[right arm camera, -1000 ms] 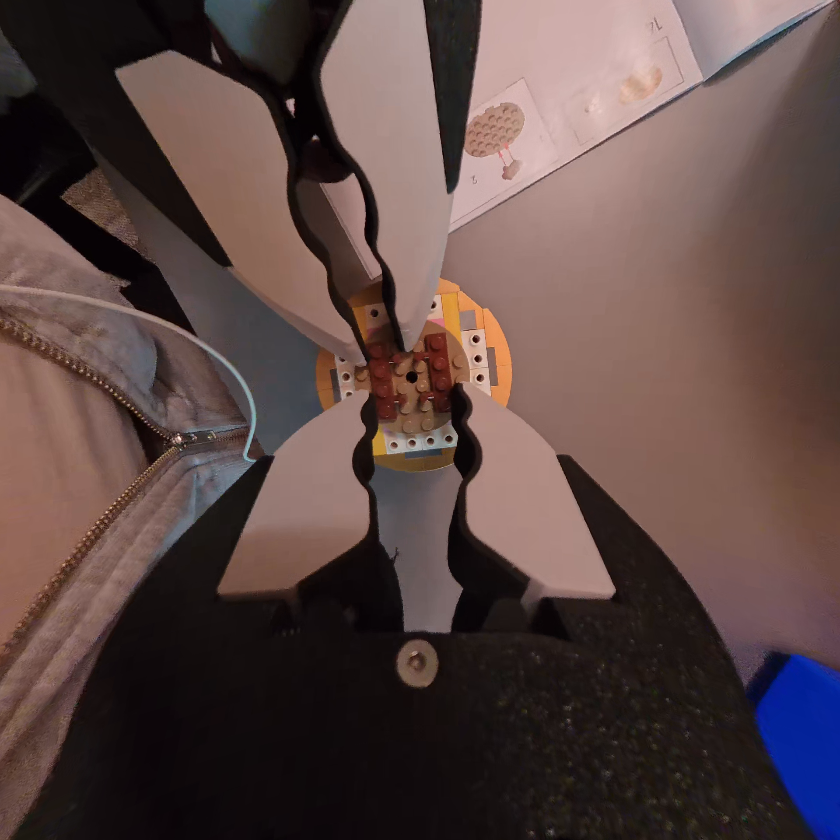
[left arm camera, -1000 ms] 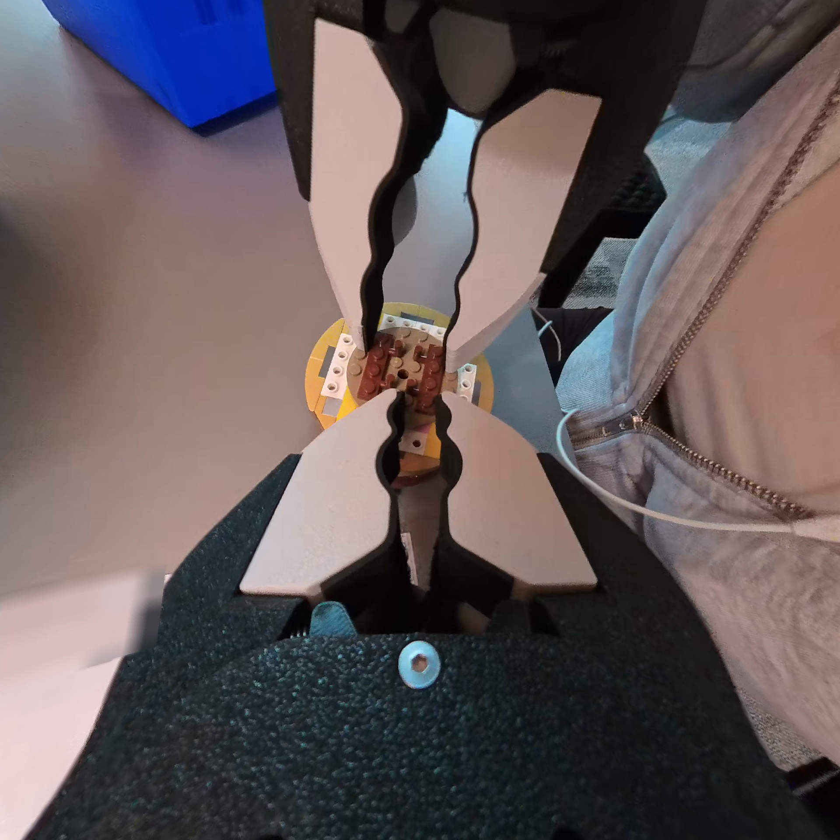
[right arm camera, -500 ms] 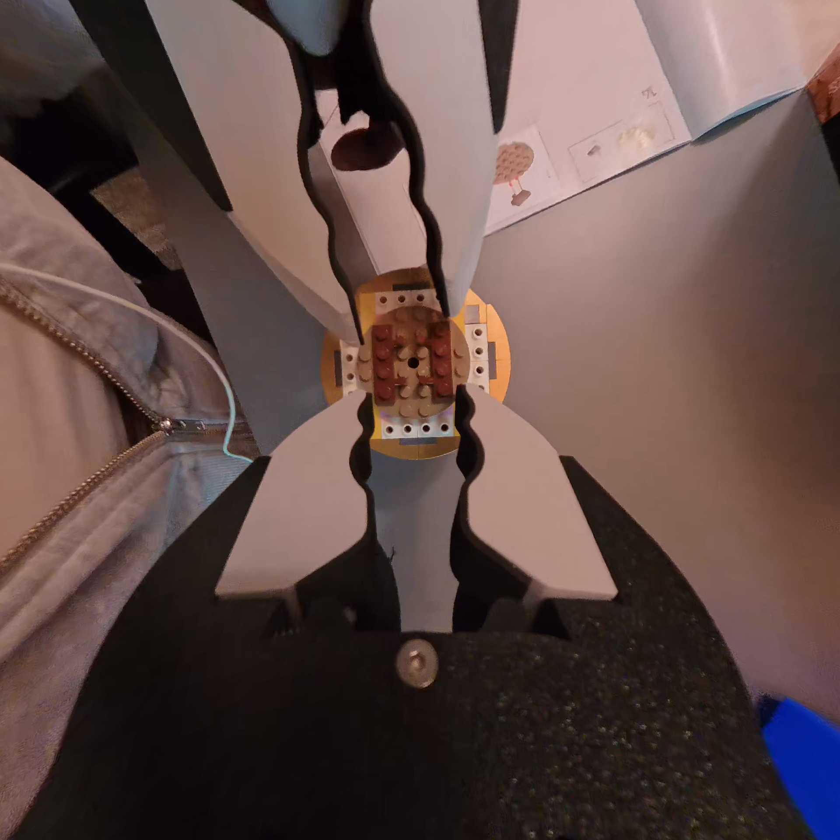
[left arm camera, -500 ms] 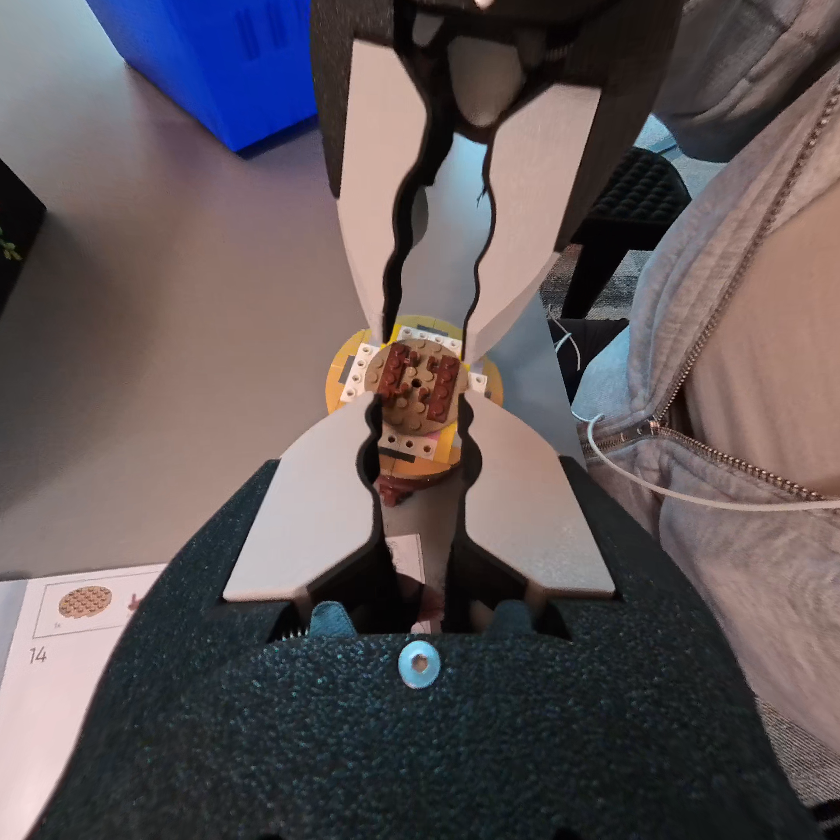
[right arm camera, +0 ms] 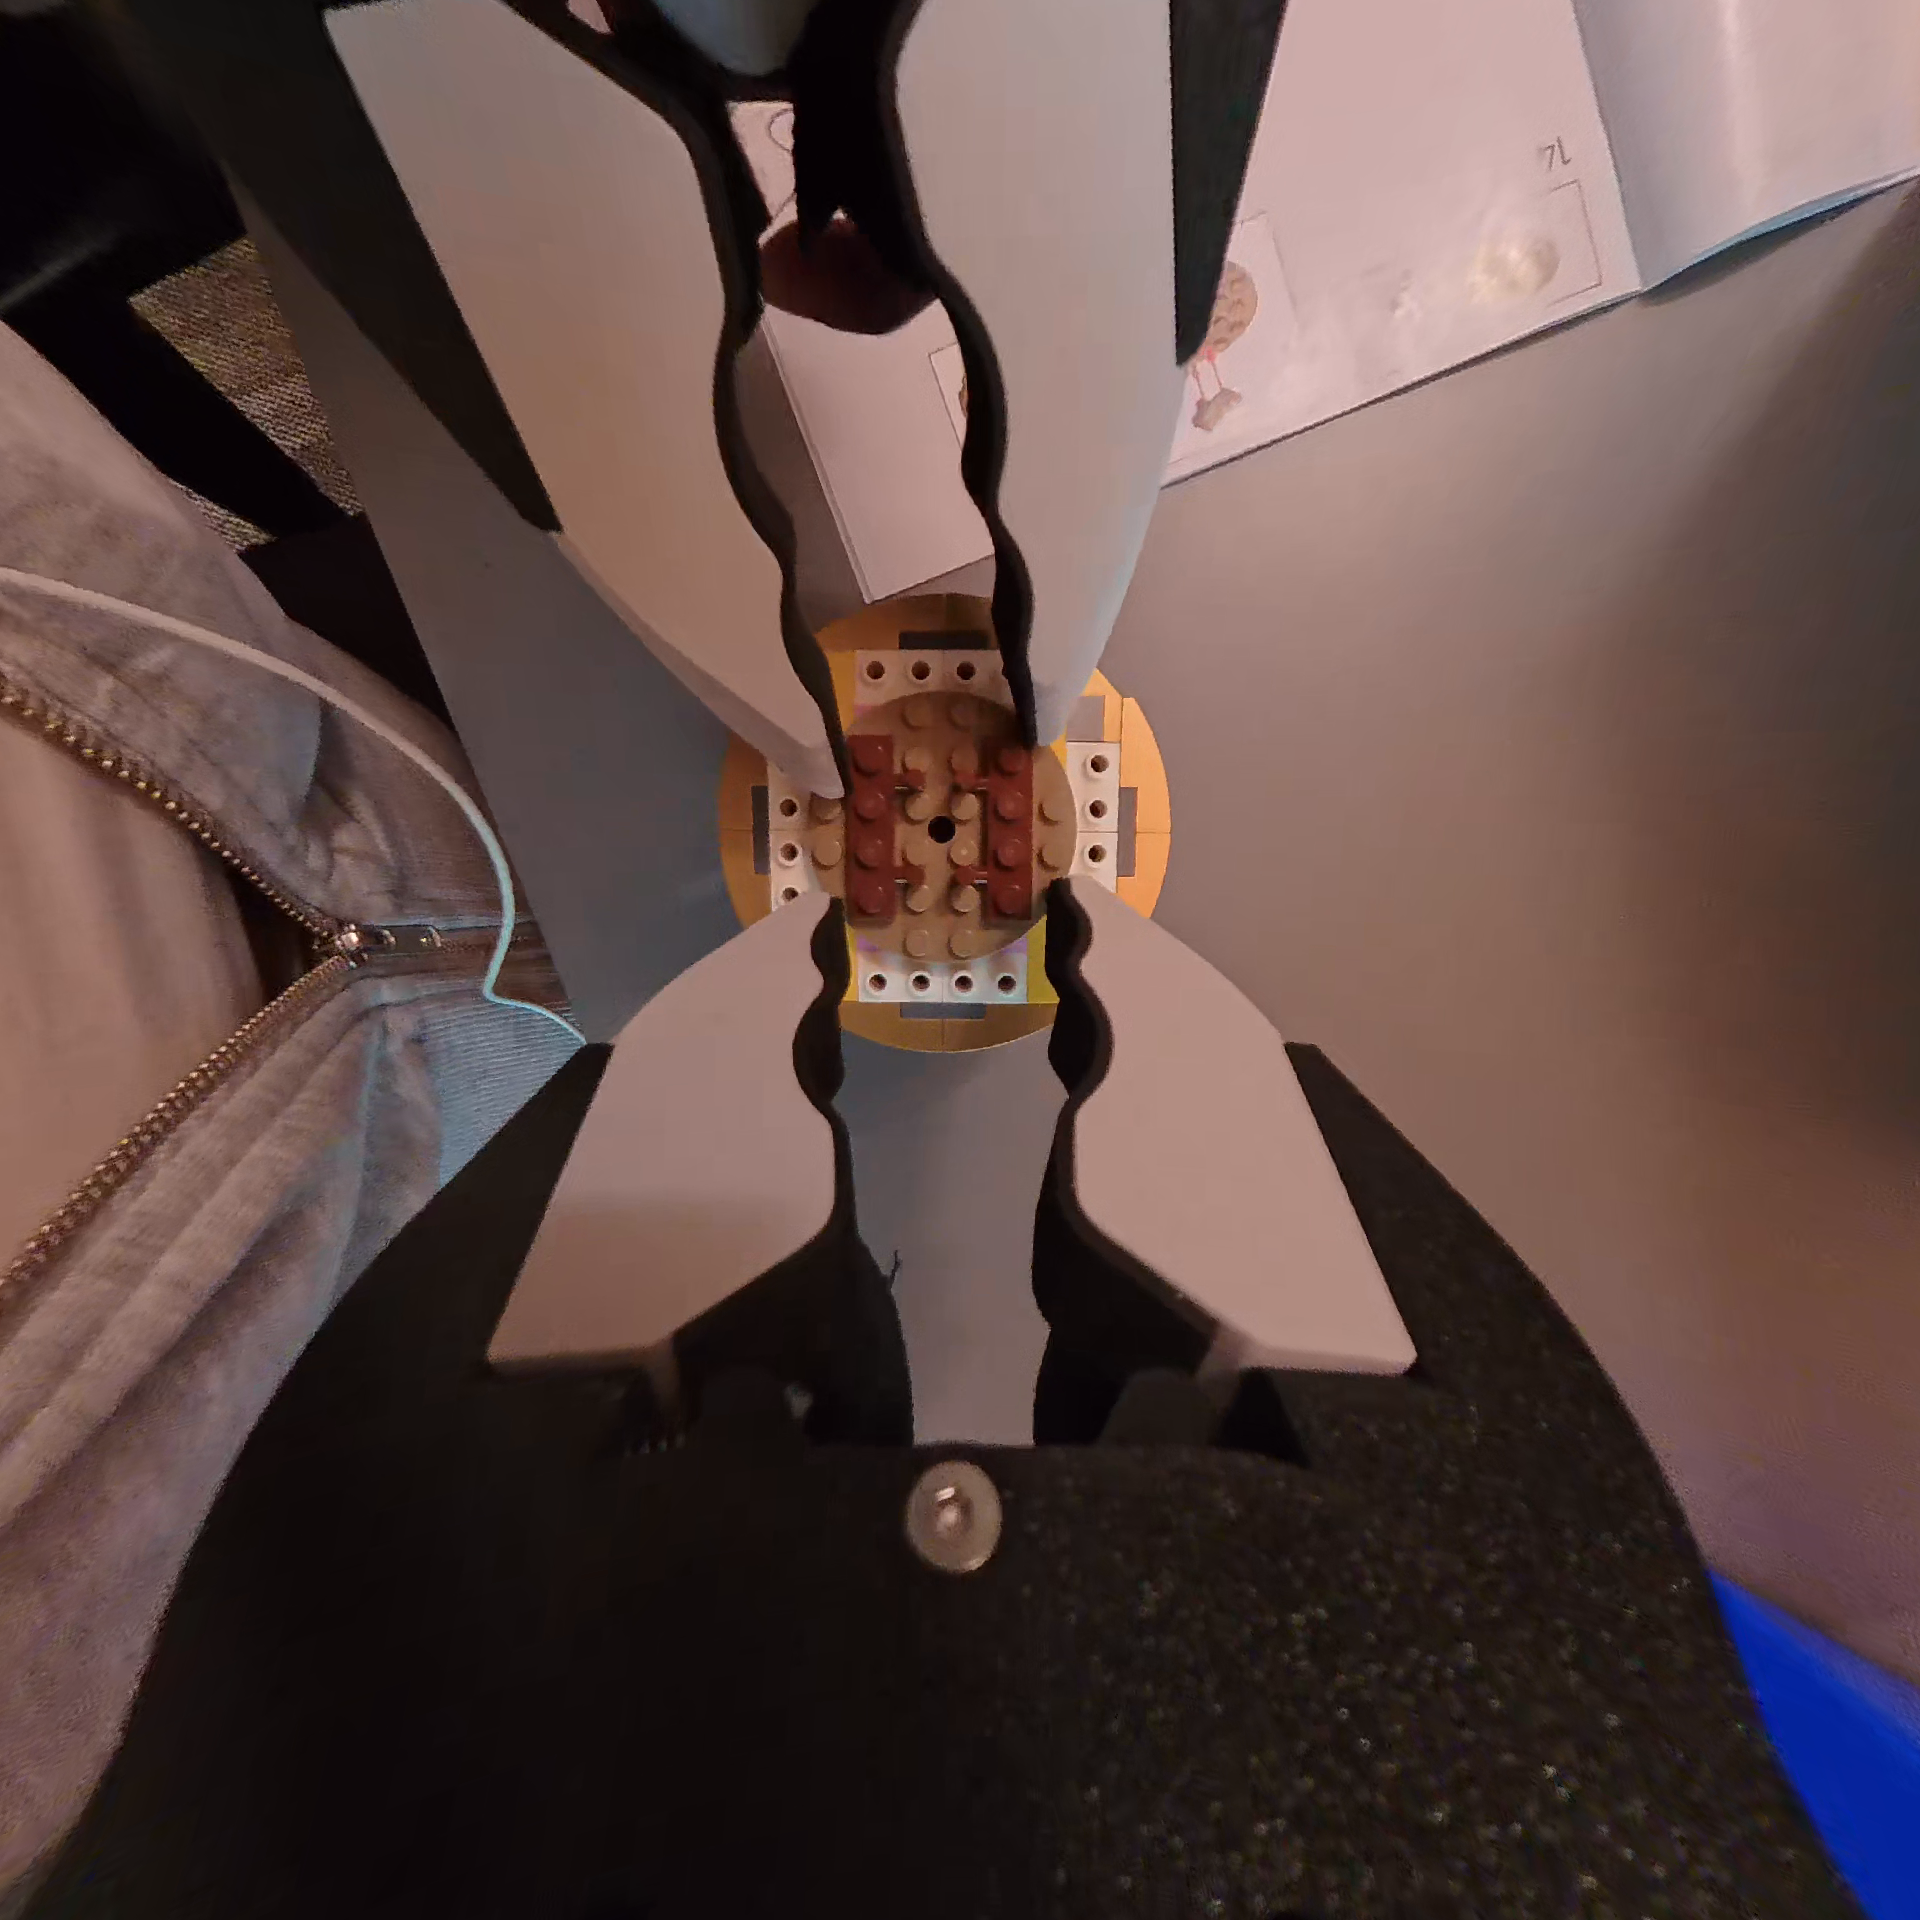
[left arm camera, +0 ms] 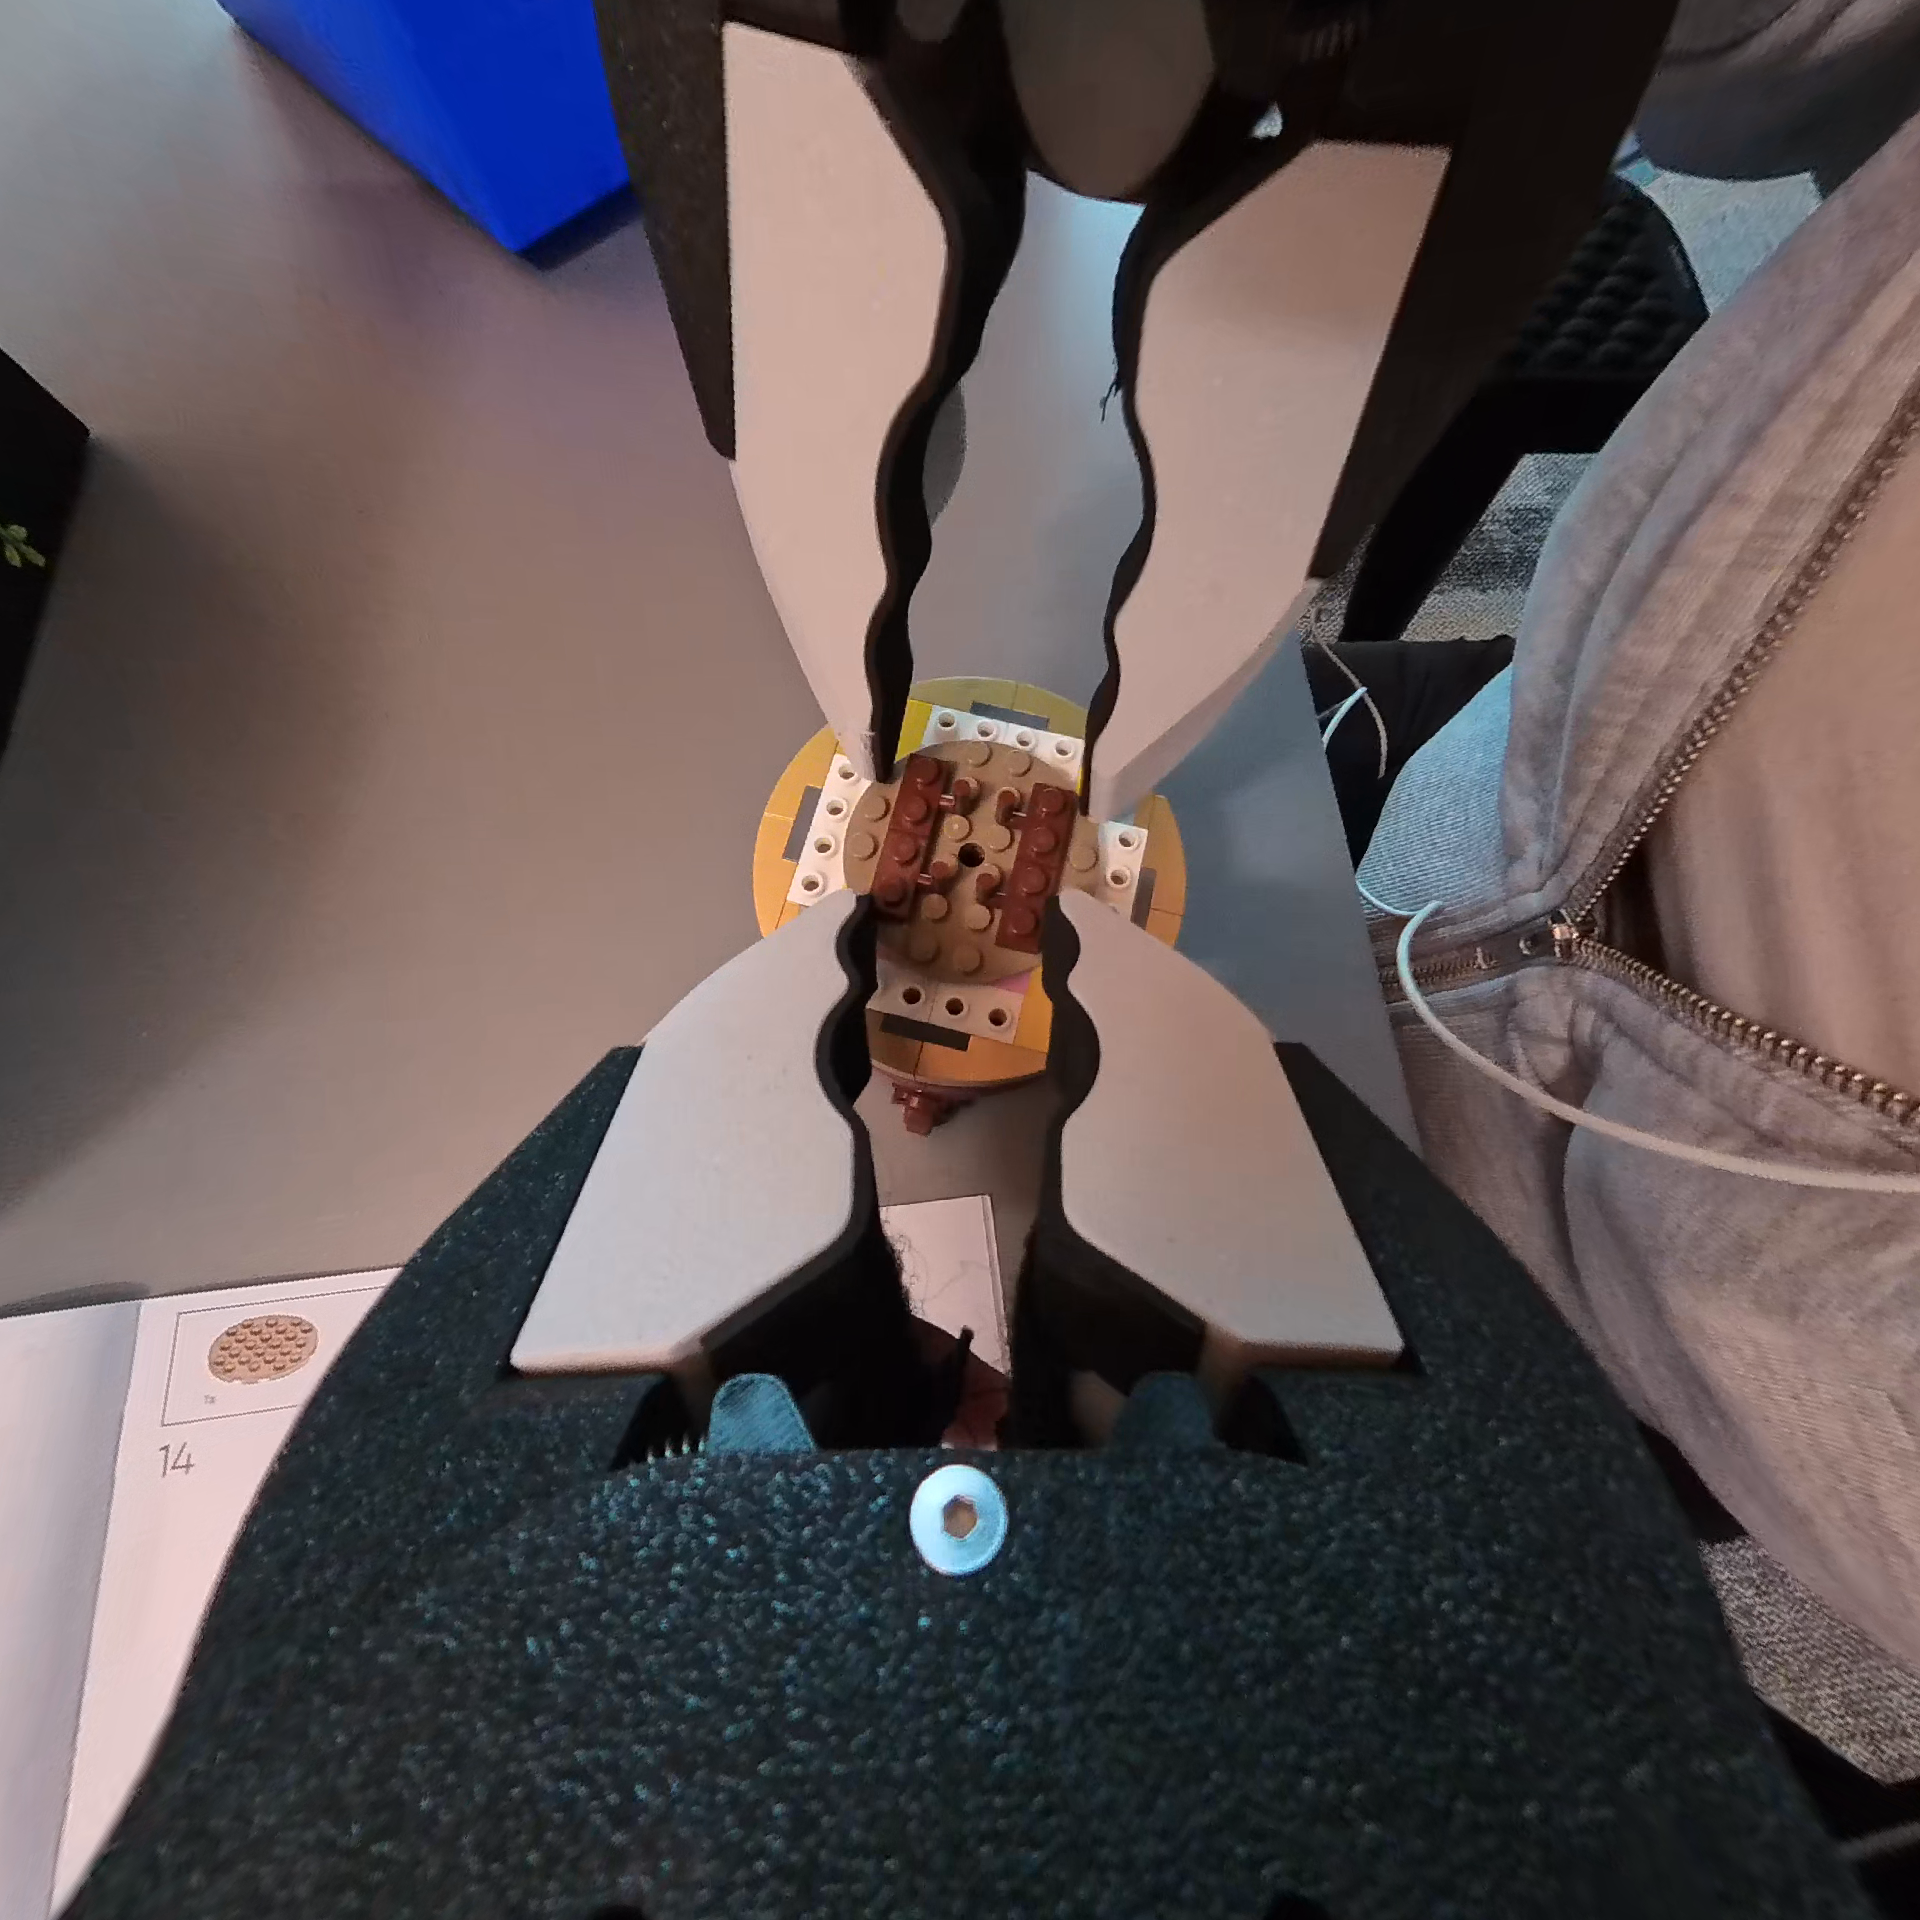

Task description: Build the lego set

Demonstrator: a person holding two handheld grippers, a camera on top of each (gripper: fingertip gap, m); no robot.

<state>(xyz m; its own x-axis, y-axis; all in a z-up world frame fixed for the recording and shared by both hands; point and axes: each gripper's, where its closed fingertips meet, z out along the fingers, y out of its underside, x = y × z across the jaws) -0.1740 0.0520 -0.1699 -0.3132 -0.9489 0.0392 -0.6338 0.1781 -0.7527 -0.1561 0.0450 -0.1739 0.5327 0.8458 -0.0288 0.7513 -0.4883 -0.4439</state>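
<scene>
A round lego build (left arm camera: 966, 940) is a tan studded disc with two dark brown plates (left arm camera: 914, 842) on it, over white bricks and an orange round base. It hangs above the grey table (left arm camera: 364, 675) between two facing grippers. My left gripper (left arm camera: 956, 914) has its fingertips against the near sides of the disc. My right gripper (left arm camera: 985, 784) meets it from the far side. In the right wrist view the build (right arm camera: 940, 945) sits between my right gripper (right arm camera: 945, 904) and the left gripper (right arm camera: 932, 758). A small brown part (left arm camera: 920, 1107) shows under the base.
An open instruction booklet (left arm camera: 156, 1455) lies on the table under the left gripper; it also shows in the right wrist view (right arm camera: 1403, 291), with a dark brown piece (right arm camera: 842, 281) on it. A blue bin (left arm camera: 447, 104) stands far left. A person's grey zipped jacket (left arm camera: 1662, 935) is close on the right. Less than 4 cm separates the two grippers' tips.
My left gripper's jaws widened from a narrow gap over the brown plates to the width of the disc. Both grippers and the build shifted together; the booklet came into the left wrist view.
</scene>
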